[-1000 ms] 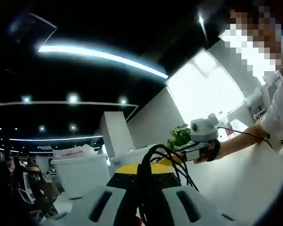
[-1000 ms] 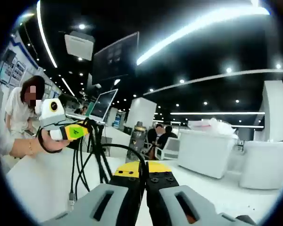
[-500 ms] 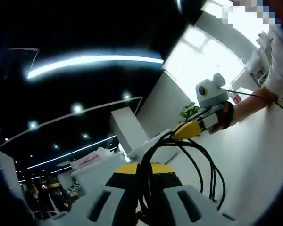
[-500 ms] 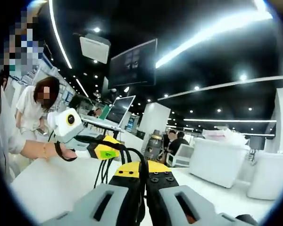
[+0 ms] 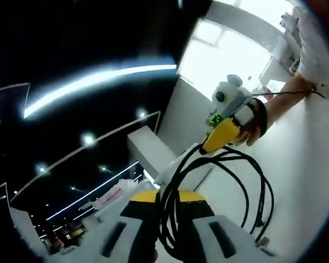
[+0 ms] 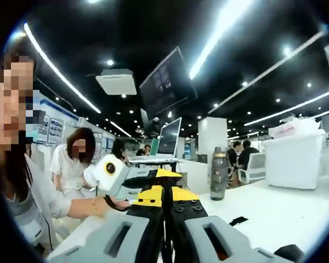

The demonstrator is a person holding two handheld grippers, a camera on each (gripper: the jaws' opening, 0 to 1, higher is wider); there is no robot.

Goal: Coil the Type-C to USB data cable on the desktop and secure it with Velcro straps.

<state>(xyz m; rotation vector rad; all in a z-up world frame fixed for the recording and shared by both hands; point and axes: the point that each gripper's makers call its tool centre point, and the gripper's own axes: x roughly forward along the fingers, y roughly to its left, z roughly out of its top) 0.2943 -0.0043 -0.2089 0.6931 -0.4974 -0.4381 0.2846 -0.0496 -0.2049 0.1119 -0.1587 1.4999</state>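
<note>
Both claws lifted off the white desk [image 6: 274, 205], each pinched shut on the black data cable [image 5: 247, 181]: left gripper [image 5: 167, 205], right gripper [image 6: 165, 200]. Loops hanging between them, probably to keep the coil together. Small dark strap [image 6: 237, 221], maybe Velcro, near the desk's middle.

1. The cable [image 5: 247, 181] vanishes between the left gripper [image 5: 165, 219]'s jaws, its gripped stretch hidden.
2. Beside the bottle [image 6: 219, 174], a small dark strap [image 6: 238, 221] on the table [image 6: 274, 208] is too small to identify.
3. The right gripper [image 6: 165, 216] hides whatever its jaws pinch.
</note>
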